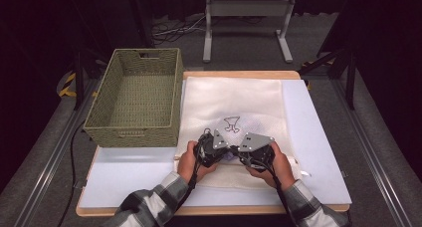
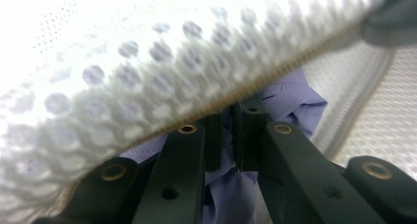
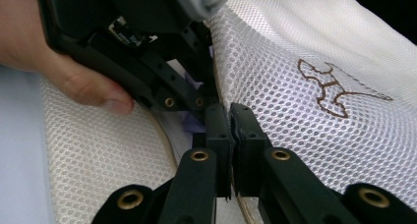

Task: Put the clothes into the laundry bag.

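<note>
Beside the wicker basket (image 1: pixel 134 95), the mesh laundry bag (image 1: pixel 239 105) lies lengthwise away from the person; left gripper (image 1: pixel 225 152) pinches lilac cloth (image 2: pixel 290 94), right gripper (image 1: pixel 235 151) pinches the bag's zipper edge.

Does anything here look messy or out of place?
Nothing stands out. The mesh laundry bag lies flat on the table, the basket sits squarely beside it, and a purple cloth pokes from the bag's opening, pinched by the left gripper.

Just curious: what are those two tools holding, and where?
Left tool pinches purple cloth inside the mesh bag; right tool grips the bag's zipper edge.
</note>
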{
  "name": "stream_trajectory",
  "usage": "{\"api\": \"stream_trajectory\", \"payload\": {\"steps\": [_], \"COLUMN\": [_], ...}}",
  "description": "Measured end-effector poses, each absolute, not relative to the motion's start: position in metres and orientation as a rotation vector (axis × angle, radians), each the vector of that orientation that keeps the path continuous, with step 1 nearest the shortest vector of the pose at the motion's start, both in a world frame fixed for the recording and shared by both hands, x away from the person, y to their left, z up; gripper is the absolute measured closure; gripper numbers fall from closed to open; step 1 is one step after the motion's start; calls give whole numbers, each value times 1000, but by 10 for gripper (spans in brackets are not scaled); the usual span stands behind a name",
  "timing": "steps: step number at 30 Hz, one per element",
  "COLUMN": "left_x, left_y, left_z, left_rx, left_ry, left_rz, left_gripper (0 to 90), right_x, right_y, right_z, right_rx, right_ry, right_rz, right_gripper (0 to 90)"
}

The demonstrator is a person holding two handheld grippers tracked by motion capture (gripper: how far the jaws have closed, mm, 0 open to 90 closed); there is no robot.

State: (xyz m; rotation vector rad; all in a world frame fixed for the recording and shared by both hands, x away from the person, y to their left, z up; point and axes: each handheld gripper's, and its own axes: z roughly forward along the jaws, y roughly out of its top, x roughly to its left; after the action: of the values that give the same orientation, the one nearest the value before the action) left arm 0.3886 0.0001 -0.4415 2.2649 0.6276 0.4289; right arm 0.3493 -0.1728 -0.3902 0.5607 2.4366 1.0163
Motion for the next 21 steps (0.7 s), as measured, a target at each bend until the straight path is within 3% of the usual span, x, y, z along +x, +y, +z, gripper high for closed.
{"api": "stream_trajectory", "payload": {"steps": [11,21], "left_x": [390,381], "left_y": [-3,3], "left_z": [-442,-433], "left_rx": [2256,2274], "left_ry": [662,591], "left_rz": [451,411], "left_gripper": [839,761], "right_x": [350,350], "right_y": [-169,-174], "right_z": [-394,-388], "right_rx": [552,553], "right_ry": [2458,2437], "right_rz": [997,1009], "right_gripper": [878,877]}}
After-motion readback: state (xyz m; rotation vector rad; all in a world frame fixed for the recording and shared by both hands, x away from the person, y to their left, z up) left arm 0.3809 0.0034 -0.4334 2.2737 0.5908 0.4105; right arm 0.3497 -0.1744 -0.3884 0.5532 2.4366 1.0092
